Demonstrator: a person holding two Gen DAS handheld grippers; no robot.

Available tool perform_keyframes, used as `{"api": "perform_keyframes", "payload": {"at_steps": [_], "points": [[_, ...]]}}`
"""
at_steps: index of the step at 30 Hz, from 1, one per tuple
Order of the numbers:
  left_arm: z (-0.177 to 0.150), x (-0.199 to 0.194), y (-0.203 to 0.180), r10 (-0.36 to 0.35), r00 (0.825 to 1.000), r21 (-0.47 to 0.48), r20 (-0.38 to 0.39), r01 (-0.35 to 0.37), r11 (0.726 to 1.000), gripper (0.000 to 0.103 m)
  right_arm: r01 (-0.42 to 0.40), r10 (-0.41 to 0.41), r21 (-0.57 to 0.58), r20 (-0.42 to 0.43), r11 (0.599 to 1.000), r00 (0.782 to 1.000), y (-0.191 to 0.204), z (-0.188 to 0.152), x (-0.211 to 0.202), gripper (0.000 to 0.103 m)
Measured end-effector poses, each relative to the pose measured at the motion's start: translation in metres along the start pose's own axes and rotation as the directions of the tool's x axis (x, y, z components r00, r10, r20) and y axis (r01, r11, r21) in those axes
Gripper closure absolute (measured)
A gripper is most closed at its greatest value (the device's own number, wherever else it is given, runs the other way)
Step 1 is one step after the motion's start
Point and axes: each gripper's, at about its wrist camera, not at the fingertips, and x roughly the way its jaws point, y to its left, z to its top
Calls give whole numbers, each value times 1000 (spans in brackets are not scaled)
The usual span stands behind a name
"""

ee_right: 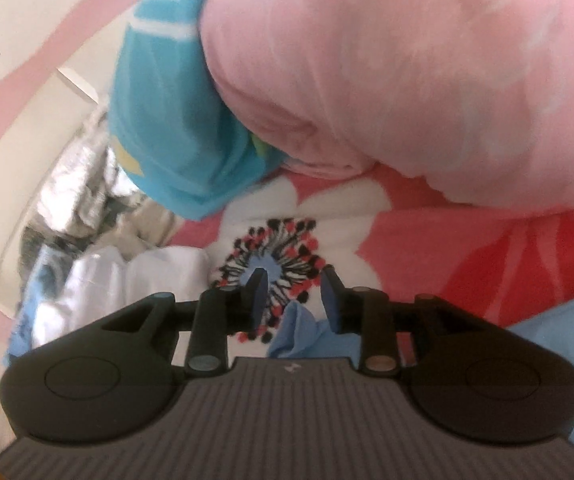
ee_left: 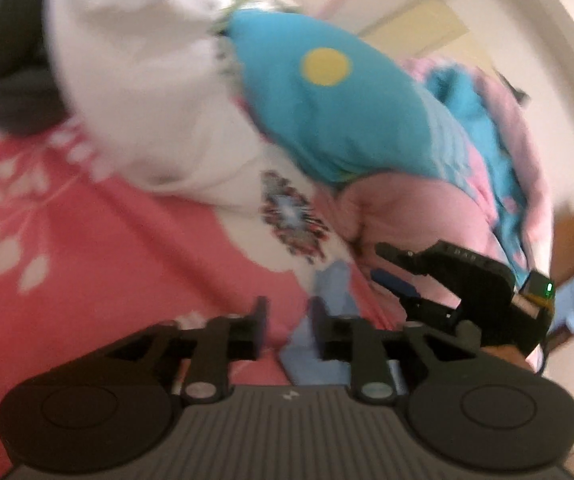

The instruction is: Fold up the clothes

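Both tools parted over a light blue garment on the flowery bedspread

The left tool (ee_left: pixel 287 320) and right tool (ee_right: pixel 293 296) each have jaws apart, with the light blue garment (ee_left: pixel 327 344) lying loose between them on the pink floral bedspread (ee_left: pixel 87 248), nothing pinched. Crowding in behind: one turquoise cloth with a yellow dot (ee_left: pixel 319 100), one pale pink bundle (ee_right: pixel 427 80), one white garment (ee_left: pixel 139 92). It's all pretty blurry.
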Motion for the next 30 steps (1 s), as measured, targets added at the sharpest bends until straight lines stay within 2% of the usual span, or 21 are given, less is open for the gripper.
{"api": "perform_keyframes", "payload": {"at_steps": [1, 2, 5, 7, 10, 14, 18, 19, 21, 22, 23, 26, 30], "points": [[-1, -1, -7, -3, 1000, 44, 2, 3, 999, 59, -12, 12, 5, 0, 1000, 1000, -2, -1, -8, 75], [-3, -1, -14, -2, 1000, 93, 3, 2, 996, 56, -23, 23, 9, -1, 1000, 1000, -3, -1, -16, 75], [-12, 3, -37, 7, 1000, 258, -9, -4, 966, 56, -51, 52, 53, -28, 997, 998, -13, -10, -41, 74], [-22, 9, -50, 44, 999, 371, -13, -36, 928, 56, -66, 71, 90, -54, 994, 996, -21, -17, -54, 74], [-35, 23, -61, 97, 994, 456, -50, -63, 888, 56, -87, 102, 149, -98, 985, 990, -34, -35, -71, 74], [-39, 47, -73, 203, 971, 519, -128, -109, 848, 59, -121, 151, 221, -124, 968, 981, -45, -59, -90, 74], [-38, 56, -79, 254, 961, 608, -107, -138, 781, 59, -159, 187, 234, -102, 959, 977, -51, -70, -115, 73], [-38, 58, -78, 259, 960, 606, -105, -144, 782, 59, -171, 197, 239, -91, 956, 976, -53, -72, -121, 73], [-38, 63, -74, 269, 958, 601, -101, -156, 784, 70, -178, 205, 253, -83, 951, 975, -57, -76, -128, 73], [-39, 62, -72, 270, 959, 599, -87, -166, 783, 84, -182, 209, 259, -79, 948, 975, -59, -77, -131, 73], [-36, 61, -69, 258, 962, 581, -90, -160, 798, 93, -186, 212, 266, -75, 946, 974, -61, -79, -135, 73], [-27, 55, -61, 216, 972, 500, -97, -140, 854, 96, -185, 212, 268, -74, 946, 975, -65, -81, -141, 73], [-13, 42, -37, 129, 985, 303, -117, -88, 949, 97, -189, 213, 263, -67, 946, 975, -68, -82, -142, 73]]}}
